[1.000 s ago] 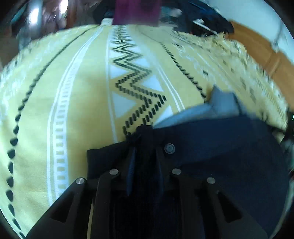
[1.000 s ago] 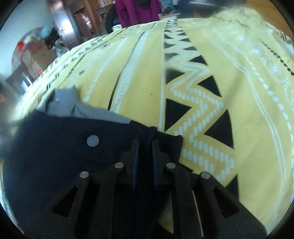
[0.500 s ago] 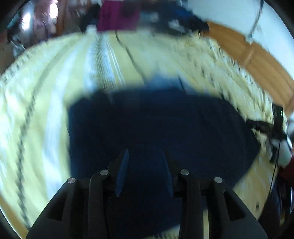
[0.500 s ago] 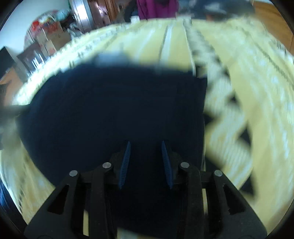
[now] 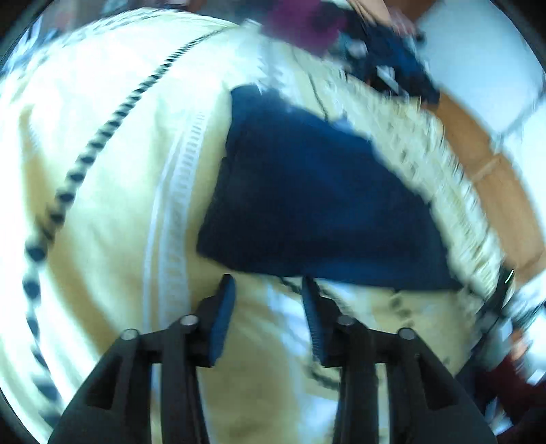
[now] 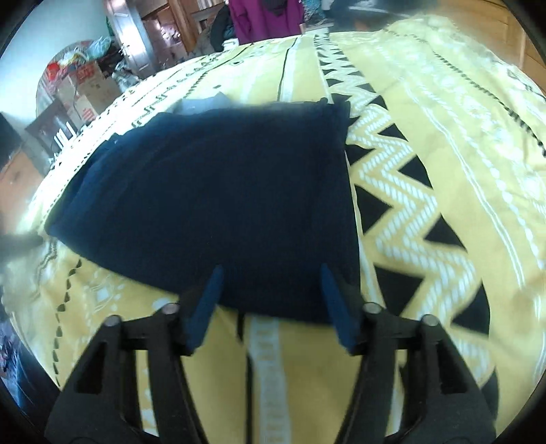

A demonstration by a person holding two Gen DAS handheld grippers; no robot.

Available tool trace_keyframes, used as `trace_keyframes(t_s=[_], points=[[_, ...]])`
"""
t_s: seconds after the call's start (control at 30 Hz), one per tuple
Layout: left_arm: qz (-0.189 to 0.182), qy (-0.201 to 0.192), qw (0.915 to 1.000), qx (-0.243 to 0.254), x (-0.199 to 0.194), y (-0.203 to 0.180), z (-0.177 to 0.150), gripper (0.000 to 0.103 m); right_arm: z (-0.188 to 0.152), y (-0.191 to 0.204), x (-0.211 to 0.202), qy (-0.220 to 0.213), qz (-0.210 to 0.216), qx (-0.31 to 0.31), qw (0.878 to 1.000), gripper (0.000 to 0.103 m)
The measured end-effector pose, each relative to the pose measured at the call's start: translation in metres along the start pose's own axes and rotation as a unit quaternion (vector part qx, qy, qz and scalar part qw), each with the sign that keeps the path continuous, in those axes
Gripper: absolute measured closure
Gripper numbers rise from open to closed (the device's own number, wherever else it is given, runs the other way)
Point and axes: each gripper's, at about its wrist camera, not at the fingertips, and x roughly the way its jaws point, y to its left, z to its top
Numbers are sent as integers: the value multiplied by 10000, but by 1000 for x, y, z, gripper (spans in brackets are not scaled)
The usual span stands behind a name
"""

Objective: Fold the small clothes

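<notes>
Navy knit-looking cloth, one piece: the folded garment [image 6: 218,201] lies flat on a yellow patterned bedspread [image 6: 426,143], roughly a rectangle w/ soft rounded corners, matte, no sheen. At its far edge a bit of pale grey fabric [image 6: 201,102] pokes out from under the navy layer; can't tell if it's lining or a separate piece.

Right claw [image 6: 271,275] is spread wide, empty; its 2 blue ribbed pads [image 6: 206,304] sit just over the near edge of the garment, black arms w/ 4 silver rivets behind. Whether the pads touch the cloth can't be told.

Left wrist view is badly motion-blurred. Left claw [image 5: 269,287] also wide apart, holding nothing, 2 blue pads [image 5: 223,314] near the garment's [image 5: 317,198] near edge, over bare bedspread [image 5: 102,170]. Here the garment reads as a wedge, wider near the claw, narrowing away.

Bedspread: woven-look cotton, mustard yellow w/ white bands, black zigzag w/ white dashes, black triangles, thin dotted black lines; fringe along one side in the left view. It sags smooth, few wrinkles.

Beyond the bed: 1 magenta garment [image 6: 266,17] hanging or draped at the far end, cardboard boxes [image 6: 87,88] stacked at left, a wooden cabinet or door [image 6: 160,37], orange-brown wooden floor [image 5: 491,177] at the right of the left view. Dark clothes pile [image 5: 392,65] near the bed's far corner, too blurred to count.
</notes>
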Motion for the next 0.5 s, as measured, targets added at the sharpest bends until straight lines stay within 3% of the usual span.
trace_keyframes(t_s=[0.07,0.2,0.37,0.5], points=[[-327,-172,9979,-531,-1,4,-11,46,-6,2,-2,13,10,101,9999,38],[-279,-346,9948,-911,15,5,-22,44,-4,9,0,27,31,128,9999,34],[-199,-819,9884,-1262,36,6,-2,42,3,27,-4,-21,22,-150,9999,34],[-41,-1101,9860,-1254,67,6,28,40,26,52,-19,-355,124,-264,9989,34]])
